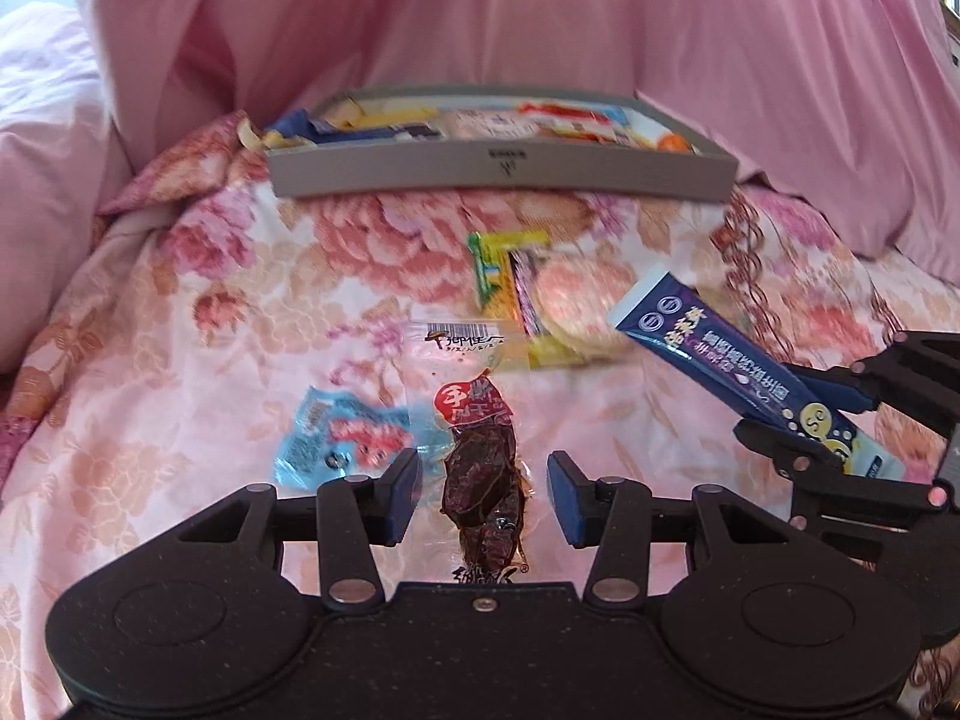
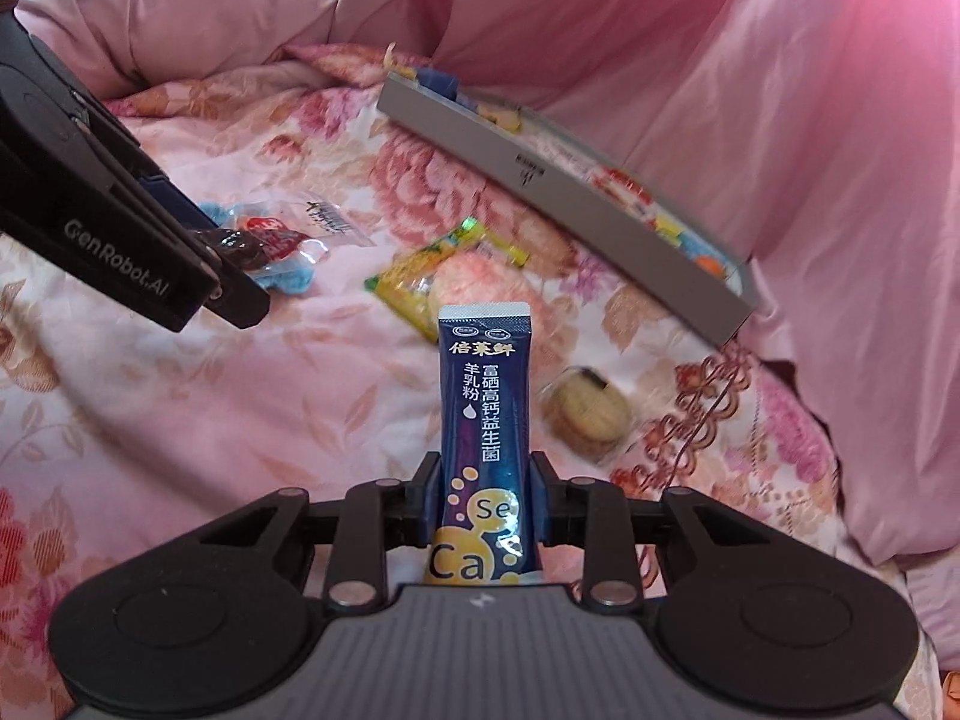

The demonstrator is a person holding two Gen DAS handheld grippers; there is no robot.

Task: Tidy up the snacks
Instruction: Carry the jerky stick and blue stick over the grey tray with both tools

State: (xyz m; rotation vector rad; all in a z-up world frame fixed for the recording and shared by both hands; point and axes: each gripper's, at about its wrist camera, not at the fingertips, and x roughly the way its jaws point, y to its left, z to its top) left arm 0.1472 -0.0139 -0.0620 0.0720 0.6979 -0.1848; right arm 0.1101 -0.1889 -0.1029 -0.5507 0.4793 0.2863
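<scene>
Setting: a bed, soft daylight, pink bedding on all sides.

The bed is covered by a floral sheet [image 1: 180, 312], pale pink with large rose and peach blossoms, creased and slightly rumpled. Behind it a plain pink quilt [image 1: 540, 18] is heaped high in broad folds and fills the whole far side in both views. A lighter pink pillow or bunched cover [image 1: 42, 138] lies at the left edge. In the right wrist view a brownish lace-pattern border [image 2: 708, 408] runs along the sheet's right side. Light is diffuse and warm, brightest at upper right.
</scene>
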